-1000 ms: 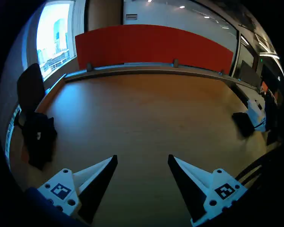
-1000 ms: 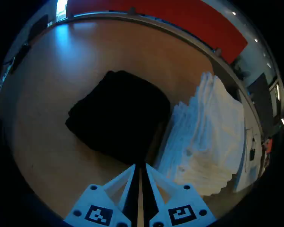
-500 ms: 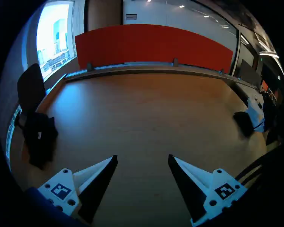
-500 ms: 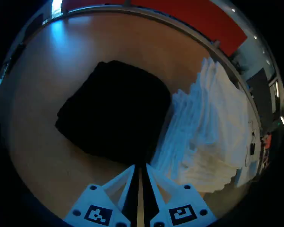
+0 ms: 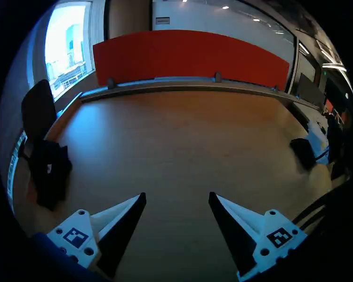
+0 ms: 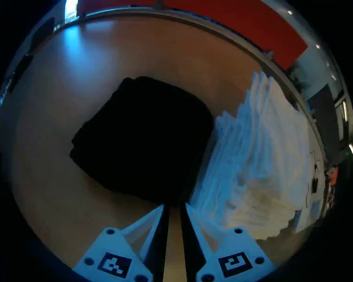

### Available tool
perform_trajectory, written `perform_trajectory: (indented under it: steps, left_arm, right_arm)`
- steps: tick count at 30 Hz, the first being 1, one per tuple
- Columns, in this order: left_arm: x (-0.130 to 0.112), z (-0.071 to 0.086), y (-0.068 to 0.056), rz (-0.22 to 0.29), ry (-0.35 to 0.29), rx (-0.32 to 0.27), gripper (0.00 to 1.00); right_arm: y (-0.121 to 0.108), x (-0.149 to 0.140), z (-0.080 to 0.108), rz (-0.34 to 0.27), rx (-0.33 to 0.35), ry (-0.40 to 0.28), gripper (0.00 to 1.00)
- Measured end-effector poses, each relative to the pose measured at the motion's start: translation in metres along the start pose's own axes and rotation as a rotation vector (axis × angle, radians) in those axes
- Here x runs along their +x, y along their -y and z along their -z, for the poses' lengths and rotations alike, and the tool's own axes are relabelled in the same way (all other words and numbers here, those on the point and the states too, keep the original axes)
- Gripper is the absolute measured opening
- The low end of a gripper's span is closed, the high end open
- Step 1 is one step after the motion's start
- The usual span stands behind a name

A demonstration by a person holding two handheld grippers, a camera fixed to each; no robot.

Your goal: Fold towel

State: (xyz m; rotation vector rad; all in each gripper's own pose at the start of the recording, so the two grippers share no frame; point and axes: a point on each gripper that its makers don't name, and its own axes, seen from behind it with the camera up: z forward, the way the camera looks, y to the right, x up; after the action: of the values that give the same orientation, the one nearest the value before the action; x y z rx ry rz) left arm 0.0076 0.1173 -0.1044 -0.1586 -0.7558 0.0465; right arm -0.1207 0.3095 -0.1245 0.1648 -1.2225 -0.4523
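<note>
Black towel on counter, neither claw holding it.
Left claw point(image 5: 176, 195) spread wide over bare counter point(image 5: 176, 136). Right claw point(image 6: 174, 207) narrow, slim gap, tips at near edge of folded black towel point(image 6: 143, 136). White towel stack point(image 6: 266, 169) just right of it.

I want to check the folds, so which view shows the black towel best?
The right gripper view: the black towel lies whole on the table near the middle, beside the white stack. The left gripper view has a small dark shape at the far right, too small to identify.
</note>
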Motion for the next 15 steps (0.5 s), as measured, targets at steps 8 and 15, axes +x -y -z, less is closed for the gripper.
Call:
perform_trajectory:
  steps: [8, 15]
  left_arm:
    - [0.005, -0.003, -0.002, 0.000, -0.005, -0.006, 0.99]
    - [0.007, -0.003, -0.004, -0.003, -0.010, -0.014, 0.99]
  right_arm:
    - [0.001, 0.001, 0.008, 0.024, -0.008, -0.015, 0.35]
    - [0.002, 0.005, 0.013, 0.024, -0.010, -0.026, 0.43]
